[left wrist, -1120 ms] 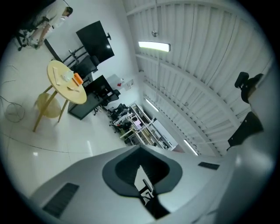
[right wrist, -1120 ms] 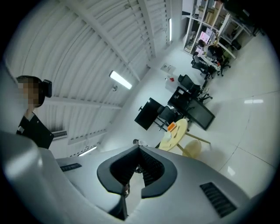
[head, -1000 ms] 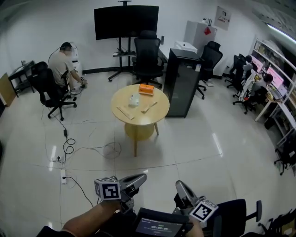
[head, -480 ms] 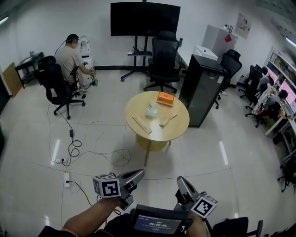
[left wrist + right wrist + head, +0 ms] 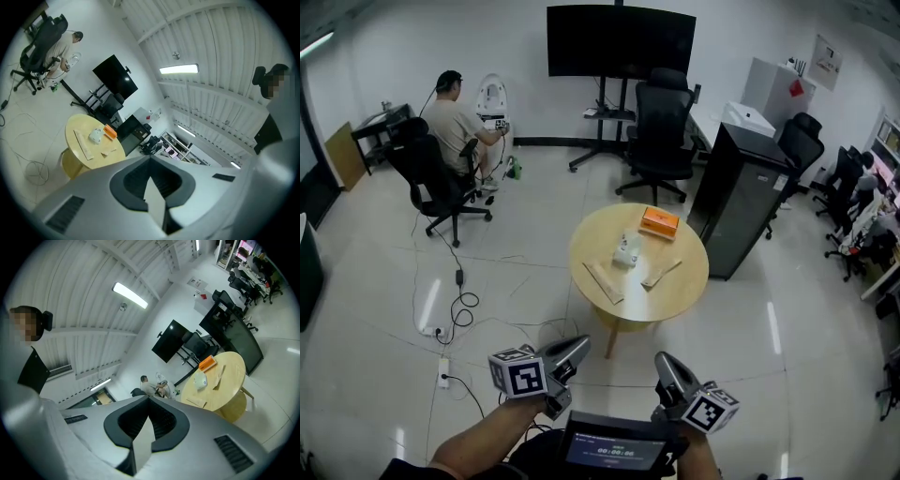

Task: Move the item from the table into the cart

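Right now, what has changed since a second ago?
The round table has slid right and down in the head view and looks nearer. Nothing taken or released. The left gripper and the right gripper stay shut, empty; the orange box lies unmoved.

pale yellow table [image 5: 686,253], orange box [image 5: 659,221], white item [image 5: 625,253], black screen [image 5: 621,39].

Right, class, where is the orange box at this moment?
In the head view, the orange box lies on the far edge of the round table, just beyond the small white item and near the black cabinet to its right.
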